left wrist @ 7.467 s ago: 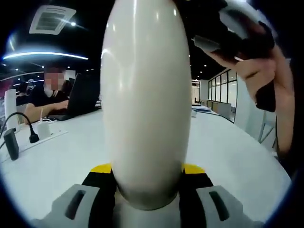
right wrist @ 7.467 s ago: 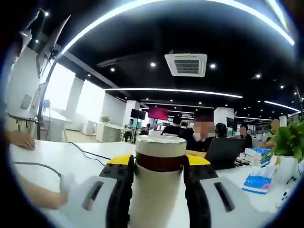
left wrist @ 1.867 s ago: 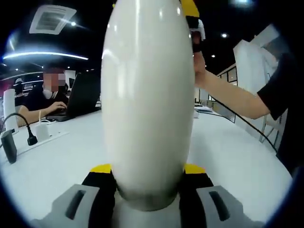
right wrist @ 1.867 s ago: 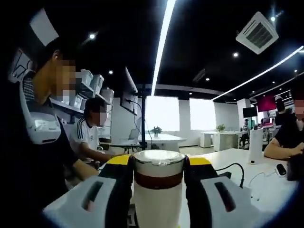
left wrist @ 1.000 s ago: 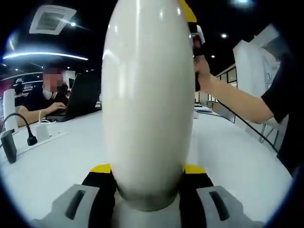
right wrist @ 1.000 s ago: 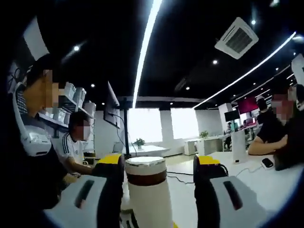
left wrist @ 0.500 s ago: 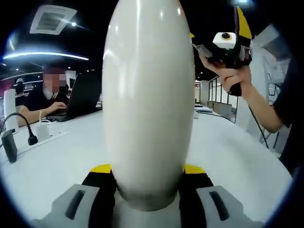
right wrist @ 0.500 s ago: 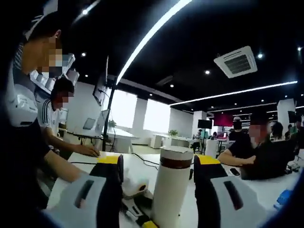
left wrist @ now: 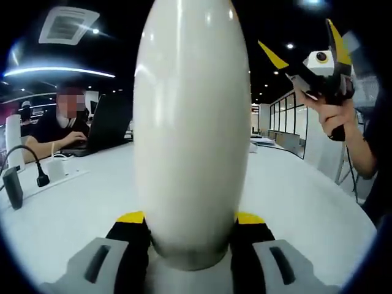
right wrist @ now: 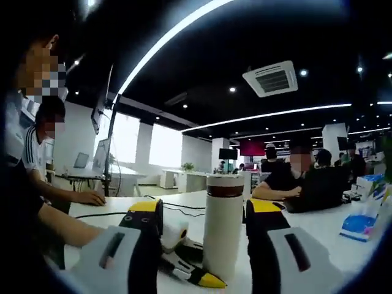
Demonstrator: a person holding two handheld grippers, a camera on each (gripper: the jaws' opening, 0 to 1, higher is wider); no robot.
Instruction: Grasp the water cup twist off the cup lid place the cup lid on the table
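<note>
Between the left gripper's [left wrist: 190,236] 2 jaws the water cup [left wrist: 191,128] sits pinched; the right gripper [right wrist: 202,214] stands spread around its cup lid [right wrist: 224,182]. Closing off-centre could tip it.

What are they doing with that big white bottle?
A person works two hand-held grippers. The left gripper is clamped around the bottom of the white water cup, holding it upright above the white table. The right gripper is open, up beside the cup. The cup lid is on the cup.
</note>
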